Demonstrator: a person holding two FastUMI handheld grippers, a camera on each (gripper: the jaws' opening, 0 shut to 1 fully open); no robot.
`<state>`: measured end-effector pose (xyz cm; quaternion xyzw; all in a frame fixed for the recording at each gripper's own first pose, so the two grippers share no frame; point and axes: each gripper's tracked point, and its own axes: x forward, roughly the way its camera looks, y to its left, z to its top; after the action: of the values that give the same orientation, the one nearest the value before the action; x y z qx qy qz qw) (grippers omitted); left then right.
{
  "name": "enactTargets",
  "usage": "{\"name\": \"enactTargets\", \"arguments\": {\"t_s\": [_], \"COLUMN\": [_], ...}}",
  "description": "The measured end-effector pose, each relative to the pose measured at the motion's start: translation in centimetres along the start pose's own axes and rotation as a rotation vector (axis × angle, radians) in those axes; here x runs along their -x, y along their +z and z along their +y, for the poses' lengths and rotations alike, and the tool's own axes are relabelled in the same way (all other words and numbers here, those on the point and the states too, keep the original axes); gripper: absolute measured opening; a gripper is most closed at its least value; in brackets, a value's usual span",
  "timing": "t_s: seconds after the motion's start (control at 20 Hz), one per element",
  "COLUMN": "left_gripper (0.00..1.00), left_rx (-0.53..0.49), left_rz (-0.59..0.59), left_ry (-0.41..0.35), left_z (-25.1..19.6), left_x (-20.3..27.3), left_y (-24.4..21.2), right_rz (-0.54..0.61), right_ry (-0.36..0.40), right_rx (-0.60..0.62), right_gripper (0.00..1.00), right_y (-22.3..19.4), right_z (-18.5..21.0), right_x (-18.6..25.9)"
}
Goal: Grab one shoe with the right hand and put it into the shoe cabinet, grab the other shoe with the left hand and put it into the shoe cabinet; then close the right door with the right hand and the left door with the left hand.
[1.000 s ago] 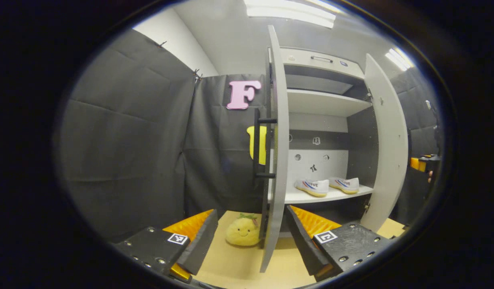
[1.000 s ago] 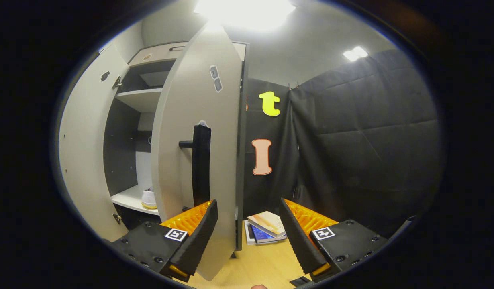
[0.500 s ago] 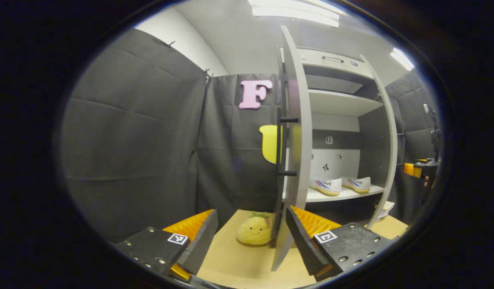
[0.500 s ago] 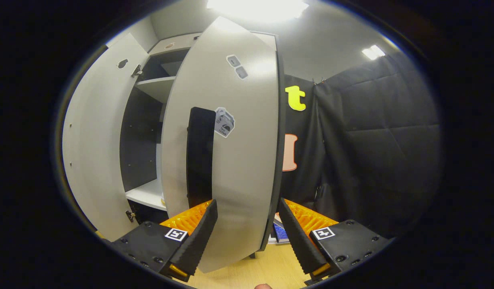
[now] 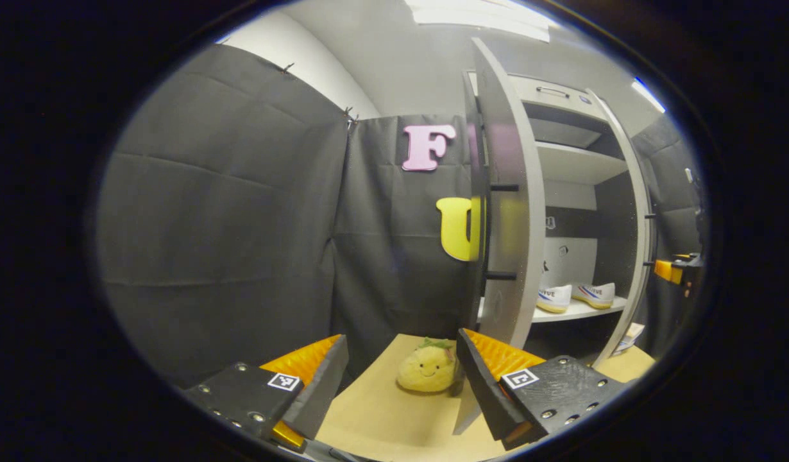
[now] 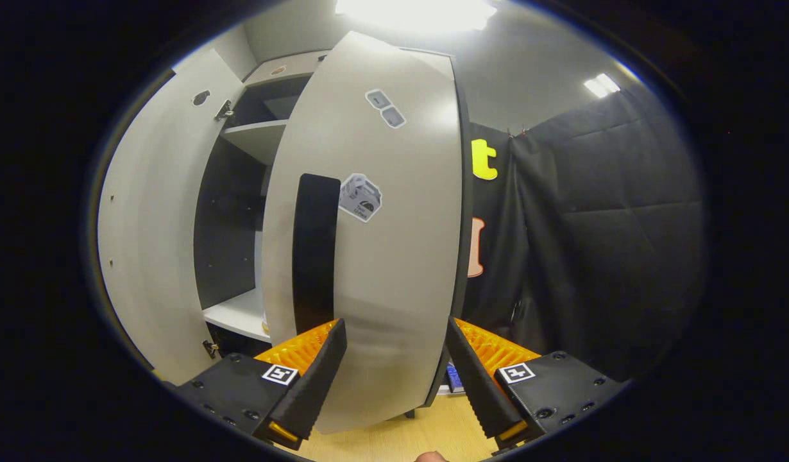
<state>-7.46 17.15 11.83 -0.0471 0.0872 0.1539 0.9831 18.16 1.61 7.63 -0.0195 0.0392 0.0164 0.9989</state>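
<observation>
Now tall grey shoe cabinet [image 5: 580,173]: both white canvas shoes [image 5: 577,296] on lower shelf, near its front edge. Right grey panel door [image 6: 375,256] stiff, light on hinges; best pushed flat beside black bar handle [image 6: 314,250]. Right gripper [image 6: 391,378] wide open, empty, just before door face. Left door [image 5: 507,212] edge-on, just beyond left gripper [image 5: 401,385], open, empty. Yellow plush toy [image 5: 428,367] on floor by left door's bottom corner.

Overhead light, strong fisheye bending, sharp focus in both views.

A ceiling light [image 6: 417,9] is blown out to white glare in the right gripper view, and a soft sheen is cast on the right door [image 6: 375,256]. Straight cabinet [image 5: 580,160] edges are bowed toward the rims. The black cloth walls are left dim, the cabinet's lower recess shadowed.
</observation>
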Motion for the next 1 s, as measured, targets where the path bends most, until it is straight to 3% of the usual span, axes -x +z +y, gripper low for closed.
{"name": "enactTargets", "arguments": {"t_s": [0.45,0.8,1.0], "left_gripper": [1.00,1.00,1.00], "left_rx": [0.041,0.002,0.038], "left_rz": [-0.055,-0.088,-0.065], "left_ry": [-0.034,-0.081,-0.106], "left_z": [0.0,-2.6,-2.8], "left_x": [-4.9,-5.7,-5.7], "left_y": [3.7,4.5,4.4], "right_rz": [0.006,0.013,0.024], "right_ry": [-0.089,-0.172,-0.175], "right_rx": [-0.007,-0.044,-0.051], "right_gripper": [0.98,0.98,0.98], "right_y": [-2.2,-3.1,-3.7], "right_z": [-4.7,-8.8,-9.5], "right_x": [3.4,5.5,6.1]}}
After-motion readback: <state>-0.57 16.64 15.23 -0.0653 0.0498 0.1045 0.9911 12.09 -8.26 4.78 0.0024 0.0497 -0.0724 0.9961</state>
